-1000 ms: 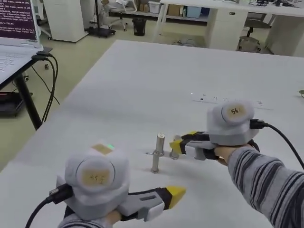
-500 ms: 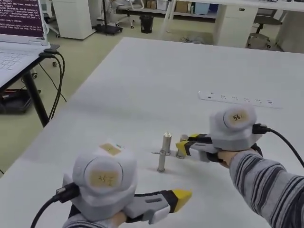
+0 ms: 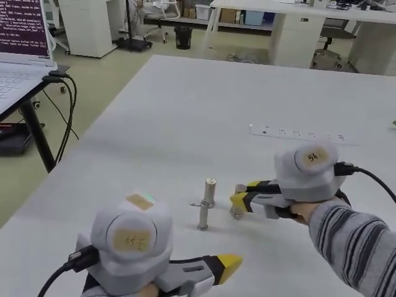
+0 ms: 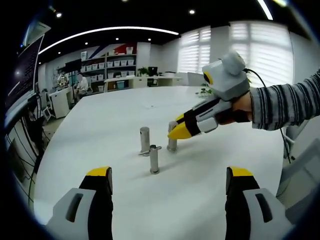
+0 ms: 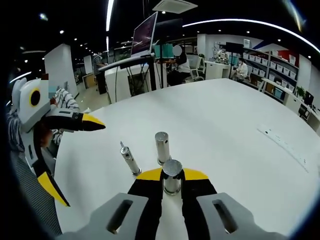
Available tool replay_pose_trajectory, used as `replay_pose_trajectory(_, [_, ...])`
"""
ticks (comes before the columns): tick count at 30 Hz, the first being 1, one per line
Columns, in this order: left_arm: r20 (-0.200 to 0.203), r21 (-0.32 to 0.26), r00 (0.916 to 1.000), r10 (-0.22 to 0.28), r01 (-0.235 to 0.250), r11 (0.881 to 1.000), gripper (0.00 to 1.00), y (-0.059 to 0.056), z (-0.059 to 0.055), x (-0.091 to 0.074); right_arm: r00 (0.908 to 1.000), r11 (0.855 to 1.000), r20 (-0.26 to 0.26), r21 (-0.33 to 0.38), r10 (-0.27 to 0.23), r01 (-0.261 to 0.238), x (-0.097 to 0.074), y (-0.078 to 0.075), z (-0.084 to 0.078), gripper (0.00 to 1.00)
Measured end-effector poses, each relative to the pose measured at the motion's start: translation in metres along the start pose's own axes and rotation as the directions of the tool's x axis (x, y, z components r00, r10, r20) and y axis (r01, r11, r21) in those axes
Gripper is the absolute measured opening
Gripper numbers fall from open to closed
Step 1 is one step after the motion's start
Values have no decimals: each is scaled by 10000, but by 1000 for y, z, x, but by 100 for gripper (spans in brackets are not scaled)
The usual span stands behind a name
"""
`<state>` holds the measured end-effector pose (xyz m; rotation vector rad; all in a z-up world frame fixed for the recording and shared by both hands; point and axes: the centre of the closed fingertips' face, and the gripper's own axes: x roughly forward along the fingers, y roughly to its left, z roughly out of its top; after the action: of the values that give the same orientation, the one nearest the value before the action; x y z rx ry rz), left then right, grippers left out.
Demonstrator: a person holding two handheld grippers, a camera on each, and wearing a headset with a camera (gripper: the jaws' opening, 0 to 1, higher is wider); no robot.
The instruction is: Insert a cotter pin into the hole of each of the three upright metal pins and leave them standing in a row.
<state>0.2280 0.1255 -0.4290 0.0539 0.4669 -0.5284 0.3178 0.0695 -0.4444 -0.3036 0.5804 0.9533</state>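
**Handling of the Upright Pins and Cotter Pins**

The right tool [image 5: 169, 176] was closed on one upright metal pin, the clamped pin [image 5: 172, 169], with a jaw against each side of its lower shank. The left tool [image 4: 169, 173] hung with its jaws wide apart and held nothing, well apart from the clamped pin. The rear pin [image 3: 210, 190] and the front pin [image 3: 203, 216] stood on the surface [image 3: 185, 111] just beside the clamped pin, on the left tool's side of it. A cotter pin [image 4: 152, 149] appeared to cross the top of the front pin. Whether the clamped pin carried one could not be told.

The pins were judged rigid, smooth and heavy for their bulk. With so narrow a foot, each was liable to tip if pushed near its top. Recommended hold: low on the shank, leaving the cross-hole clear. The cotter pin was judged light, thin and springy. Recommended hold: at its looped head, legs free.
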Motion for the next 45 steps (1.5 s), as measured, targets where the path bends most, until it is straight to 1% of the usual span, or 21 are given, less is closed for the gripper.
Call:
replay_pose_trajectory(4, [72, -14, 10000, -51, 51, 10000, 94, -1, 1, 0, 9998, 9997, -20, -56, 221, -221, -10, 8, -4, 8])
replay_pose_trajectory(13, [15, 34, 10000, -87, 87, 10000, 94, -2, 0, 1, 9981, 9977, -107, -288, 612, -614, -30, 27, -18, 8])
replay_pose_trajectory(18, [102, 120, 9998, -186, 185, 9998, 94, -5, 1, 2, 9963, 9955, -339, -492, 792, -808, -40, 37, -31, 8])
replay_pose_trajectory(20, [-19, 157, 9997, -237, 238, 9996, 94, -7, -1, 3, 9961, 9954, -407, -516, 785, -806, -43, 40, -37, 8])
replay_pose_trajectory(25, [118, 278, 9995, -296, 292, 9992, 94, -9, 2, 2, 9957, 9951, -460, -527, 808, -832, -51, 44, -46, 8])
replay_pose_trajectory(29, [136, 303, 9992, -377, 372, 9988, 94, -11, 2, 3, 9950, 9940, -508, -622, 864, -895, -56, 46, -52, 8])
replay_pose_trajectory(33, [126, 369, 9991, -409, 404, 9985, 94, -12, 2, 3, 9941, 9904, -582, -979, 918, -972, -60, 48, -56, 8])
replay_pose_trajectory(35, [134, 366, 9991, -403, 398, 9985, 94, -11, 2, 3, 9931, 9854, -715, -1358, 934, -1024, -61, 49, -58, 8])
replay_pose_trajectory(37, [125, 396, 9991, -411, 405, 9984, 94, -11, 2, 3, 9920, 9833, -862, -1490, 927, -1049, -61, 50, -62, 8])
replay_pose_trajectory(39, [113, 451, 9990, -443, 437, 9980, 94, -12, 2, 2, 9924, 9828, -781, -1512, 955, -1065, -62, 50, -63, 8])
replay_pose_trajectory(41, [121, 493, 9988, -474, 468, 9977, 94, -13, 2, 2, 9921, 9846, -756, -1357, 1004, -1099, -64, 49, -64, 8])
replay_pose_trajectory(45, [62, 582, 9985, -543, 539, 9968, 94, -15, 2, 3, 9913, 9826, -715, -1415, 1108, -1200, -65, 49, -65, 8])
